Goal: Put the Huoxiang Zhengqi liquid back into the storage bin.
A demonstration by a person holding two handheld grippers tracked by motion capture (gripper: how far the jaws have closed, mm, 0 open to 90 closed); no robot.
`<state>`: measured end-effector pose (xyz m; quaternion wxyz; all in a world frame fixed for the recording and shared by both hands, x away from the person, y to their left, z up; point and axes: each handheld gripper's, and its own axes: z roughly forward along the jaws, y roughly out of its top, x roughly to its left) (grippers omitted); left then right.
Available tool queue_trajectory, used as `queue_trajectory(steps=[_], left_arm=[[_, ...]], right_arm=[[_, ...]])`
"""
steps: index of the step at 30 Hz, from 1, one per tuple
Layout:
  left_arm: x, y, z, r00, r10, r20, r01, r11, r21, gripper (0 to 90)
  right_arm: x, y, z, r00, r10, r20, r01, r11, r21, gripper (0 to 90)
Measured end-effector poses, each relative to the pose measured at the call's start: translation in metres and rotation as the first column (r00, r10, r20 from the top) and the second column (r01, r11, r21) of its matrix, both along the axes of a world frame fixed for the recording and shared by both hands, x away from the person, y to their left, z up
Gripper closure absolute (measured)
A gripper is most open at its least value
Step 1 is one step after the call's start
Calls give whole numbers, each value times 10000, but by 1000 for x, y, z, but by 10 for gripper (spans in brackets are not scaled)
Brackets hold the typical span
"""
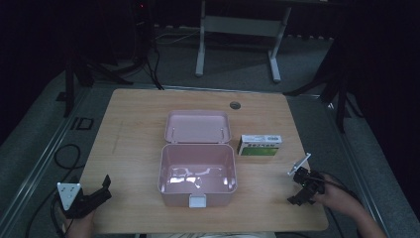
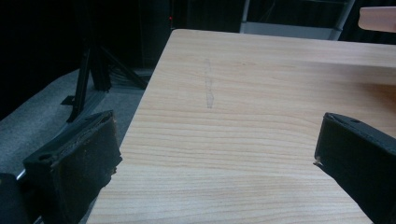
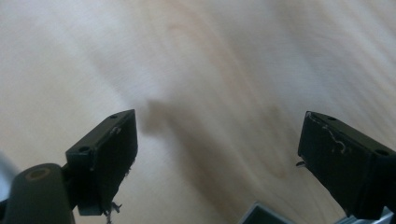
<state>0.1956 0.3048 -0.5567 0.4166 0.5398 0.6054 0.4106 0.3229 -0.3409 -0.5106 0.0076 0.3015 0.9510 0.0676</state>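
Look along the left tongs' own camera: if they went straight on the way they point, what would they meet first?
Probably nothing at first: the left tongs are open over bare table. The pink box lies far off to one side, though depth is hard to judge.

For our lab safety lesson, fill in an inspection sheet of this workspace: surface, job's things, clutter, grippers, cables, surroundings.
Surface: wooden table, light grain, a faint scuff mark on its left part, a round grommet hole near the far edge.
Job's things: pink box at the centre, lid open and laid back, inside bare; green and white carton lying just right of it, apart from it.
Clutter: nothing seen.
Grippers: left gripper at the near left corner, jaws open, holding nothing; right gripper near the right edge, jaws open, holding nothing.
Cables: black cables on the floor at left.
Surroundings: grey floor, a white table frame behind, dark stands.
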Motion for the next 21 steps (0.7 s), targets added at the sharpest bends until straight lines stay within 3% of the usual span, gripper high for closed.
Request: queue_trajectory(steps=[3,6,13,15,21], left_arm=[[0,0,0,10000,-4,2,4,10000,-5,2],[0,0,0,10000,-40,1,40,10000,-12,2],[0,0,-1,9999,-105,-5,105,9999,-22,3],[0,0,-1,9999,-141,-13,141,9999,-19,2],[0,0,-1,9998,-175,-10,175,9998,-3,2]], right_arm=[[-2,4,3,9950,992,-67,-994,9947,-265,122],[-1,8,6,9860,1646,-256,-1657,9847,-534,131],[7,17,14,9732,2272,-342,-2296,9674,-1071,133],[10,20,15,9698,2377,-542,-2426,9628,-1188,143],[12,31,23,9269,3603,-1052,-3707,9225,-1072,153]])
